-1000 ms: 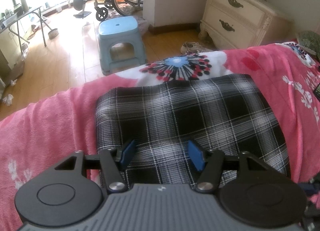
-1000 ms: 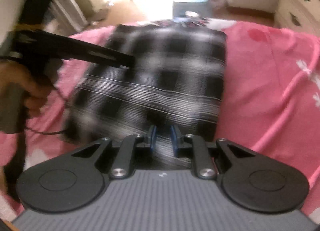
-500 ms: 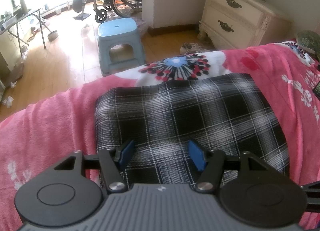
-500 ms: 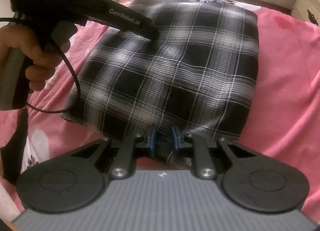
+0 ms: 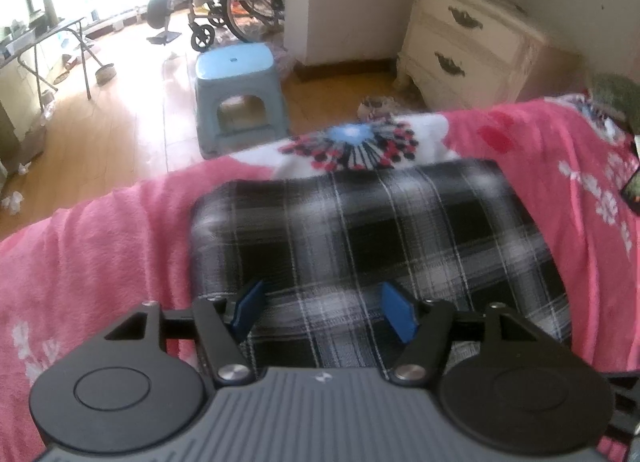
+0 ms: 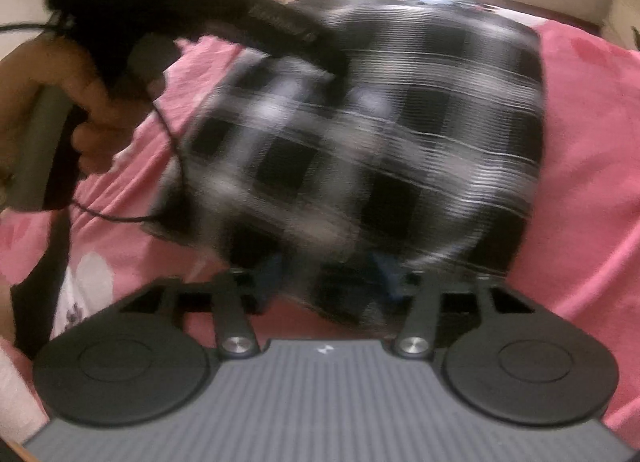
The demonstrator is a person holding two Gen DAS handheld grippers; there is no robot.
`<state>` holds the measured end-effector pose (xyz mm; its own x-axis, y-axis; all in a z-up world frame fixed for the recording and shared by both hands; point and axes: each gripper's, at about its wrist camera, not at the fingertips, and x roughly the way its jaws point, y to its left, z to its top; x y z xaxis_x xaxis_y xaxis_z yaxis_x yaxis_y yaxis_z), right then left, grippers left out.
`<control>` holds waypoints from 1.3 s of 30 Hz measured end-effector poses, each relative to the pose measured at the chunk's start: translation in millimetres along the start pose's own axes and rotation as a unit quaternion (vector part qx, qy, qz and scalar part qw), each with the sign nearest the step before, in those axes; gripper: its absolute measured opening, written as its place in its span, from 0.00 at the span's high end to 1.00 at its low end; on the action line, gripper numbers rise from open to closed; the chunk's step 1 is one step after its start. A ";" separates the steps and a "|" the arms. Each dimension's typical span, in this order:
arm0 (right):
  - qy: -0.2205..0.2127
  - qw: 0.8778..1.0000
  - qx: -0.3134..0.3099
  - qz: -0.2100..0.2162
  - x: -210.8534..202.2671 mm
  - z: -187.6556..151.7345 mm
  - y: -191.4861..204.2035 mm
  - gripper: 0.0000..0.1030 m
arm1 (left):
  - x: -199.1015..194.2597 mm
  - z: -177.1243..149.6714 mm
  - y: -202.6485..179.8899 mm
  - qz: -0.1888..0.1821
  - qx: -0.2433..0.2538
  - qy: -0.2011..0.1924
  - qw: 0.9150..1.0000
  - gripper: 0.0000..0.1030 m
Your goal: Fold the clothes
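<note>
Left wrist view, nearest first: the left tool (image 5: 322,312) is seen with its two blue pads spread wide and nothing held between them, poised just over the near edge of one black-and-white plaid cloth garment (image 5: 372,246), which lies as a compact, roughly rectangular, folded-looking packet on the pink fleece blanket (image 5: 92,246) covering the bed. In the blurred right wrist view the right tool (image 6: 326,286) appears wide apart as well, over the packet's near corner; no cloth can be made out between its pads, though the blur leaves that uncertain. A hand (image 6: 94,102) gripping the left tool's handle is visible there, its nose over the garment's far left part. Judged from this, the risks are a pad snagging the top layer and dragging it off square, or a pinch taking too few layers so the packet splays open; the soft blanket could also bunch and slide beneath it. Counted: one garment, two tools, one hand in sight, one blanket. Farther off stand one pale blue plastic stool (image 5: 240,96), one cream two-drawer nightstand (image 5: 468,46) and one wheelchair (image 5: 236,10).
</note>
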<state>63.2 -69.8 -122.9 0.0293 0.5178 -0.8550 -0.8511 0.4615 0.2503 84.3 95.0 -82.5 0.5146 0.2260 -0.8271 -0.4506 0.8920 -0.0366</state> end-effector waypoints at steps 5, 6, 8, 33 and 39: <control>0.004 1.000 -0.031 0.002 4.4 -1.7 13.8 0.21 | -9.9 6.9 16.5 0.034 0.022 -0.030 0.999 0.36; 0.003 1.000 -0.030 0.004 4.1 -1.7 13.7 0.20 | -10.3 9.8 21.6 0.046 0.030 -0.034 0.998 0.36; 0.001 1.000 -0.025 0.007 3.0 -1.8 12.4 0.20 | -8.6 15.8 32.0 0.072 0.052 -0.038 0.995 0.36; -0.107 0.993 0.029 0.031 -45.4 9.0 -6.5 0.21 | -91.8 111.2 110.3 -0.059 0.068 0.009 0.996 0.24; -0.188 0.969 0.149 0.053 -76.3 15.6 -52.7 0.21 | -78.4 40.8 124.3 -0.154 0.029 -0.054 0.986 0.25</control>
<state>114.0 -122.3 -63.8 0.1861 0.7741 -0.6050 -0.6727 0.5492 0.4958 17.7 204.1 0.7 0.6965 -0.0221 -0.7172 -0.2194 0.9451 -0.2422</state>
